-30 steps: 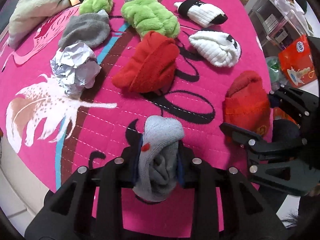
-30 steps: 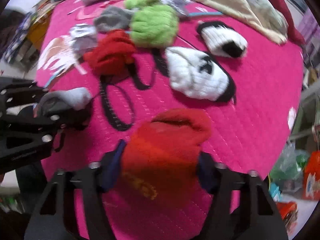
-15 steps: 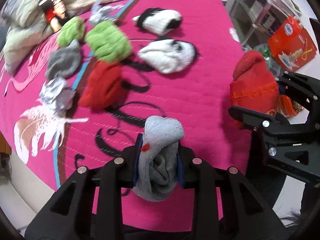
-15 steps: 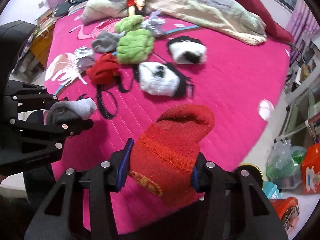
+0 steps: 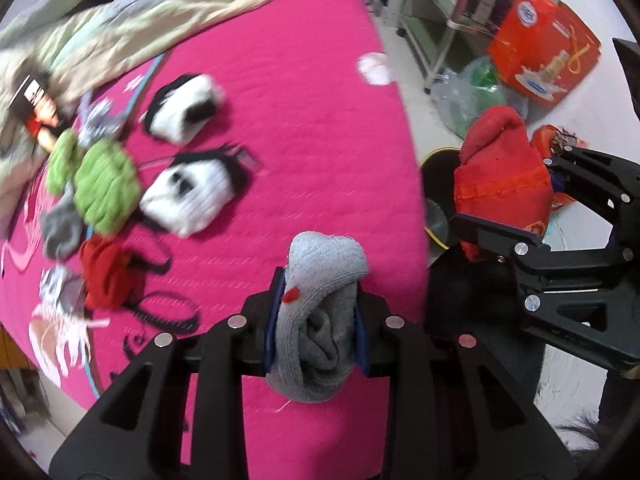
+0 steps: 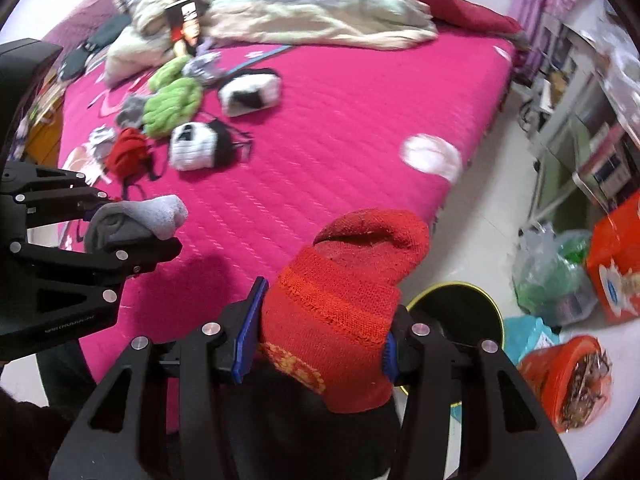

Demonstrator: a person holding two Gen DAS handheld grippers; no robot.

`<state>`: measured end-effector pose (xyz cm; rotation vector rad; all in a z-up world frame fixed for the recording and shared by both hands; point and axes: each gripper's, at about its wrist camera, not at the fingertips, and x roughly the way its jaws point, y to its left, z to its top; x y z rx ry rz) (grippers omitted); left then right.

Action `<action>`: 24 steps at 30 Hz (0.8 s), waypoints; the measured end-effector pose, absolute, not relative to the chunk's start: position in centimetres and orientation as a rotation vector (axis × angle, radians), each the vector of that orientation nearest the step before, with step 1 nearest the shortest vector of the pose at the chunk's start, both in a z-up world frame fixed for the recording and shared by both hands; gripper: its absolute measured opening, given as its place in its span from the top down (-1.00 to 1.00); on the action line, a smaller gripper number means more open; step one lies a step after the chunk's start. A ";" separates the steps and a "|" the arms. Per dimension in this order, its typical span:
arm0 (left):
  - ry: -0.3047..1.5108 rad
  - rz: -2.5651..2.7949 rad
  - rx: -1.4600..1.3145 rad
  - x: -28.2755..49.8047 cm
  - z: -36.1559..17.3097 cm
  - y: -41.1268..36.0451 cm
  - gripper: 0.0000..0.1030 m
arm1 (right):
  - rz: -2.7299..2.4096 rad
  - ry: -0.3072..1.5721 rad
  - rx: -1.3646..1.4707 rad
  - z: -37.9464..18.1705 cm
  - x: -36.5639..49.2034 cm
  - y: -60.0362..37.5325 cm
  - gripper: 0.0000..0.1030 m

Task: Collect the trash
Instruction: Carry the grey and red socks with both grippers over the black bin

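Note:
My left gripper (image 5: 318,312) is shut on a rolled grey sock (image 5: 320,320), held above the pink bed's near edge; it also shows in the right wrist view (image 6: 136,220). My right gripper (image 6: 320,332) is shut on a rolled red sock (image 6: 344,300), held past the bed's edge over a black bin with a yellow rim (image 6: 460,312). The red sock also shows in the left wrist view (image 5: 500,184), with the bin (image 5: 436,196) just left of it. Crumpled paper balls (image 5: 56,288) (image 6: 100,140) lie on the bed at the left.
Green (image 6: 172,106), red (image 6: 128,156), grey and black-and-white (image 6: 248,92) sock rolls lie on the pink bedspread (image 6: 340,120). A white round thing (image 6: 430,156) lies near the bed's right edge. Bags, an orange package (image 6: 616,256) and shelves stand on the floor at the right.
Both grippers have swung right and away from the bed with their socks still held. The red sock is now over the bin beside the bed.

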<state>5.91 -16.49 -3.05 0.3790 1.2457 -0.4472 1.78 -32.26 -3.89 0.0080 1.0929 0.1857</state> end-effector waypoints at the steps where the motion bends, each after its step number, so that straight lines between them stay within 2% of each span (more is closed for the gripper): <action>1: 1.247 -0.458 0.387 6.0 -3.1 -17.4 0.43 | 0.170 1.096 0.018 -4.0 1.6 -33.0 0.12; 24: 1.243 -0.730 0.558 4.7 -6.7 -34.7 0.43 | -0.177 1.091 0.253 -7.0 -4.6 -49.6 0.12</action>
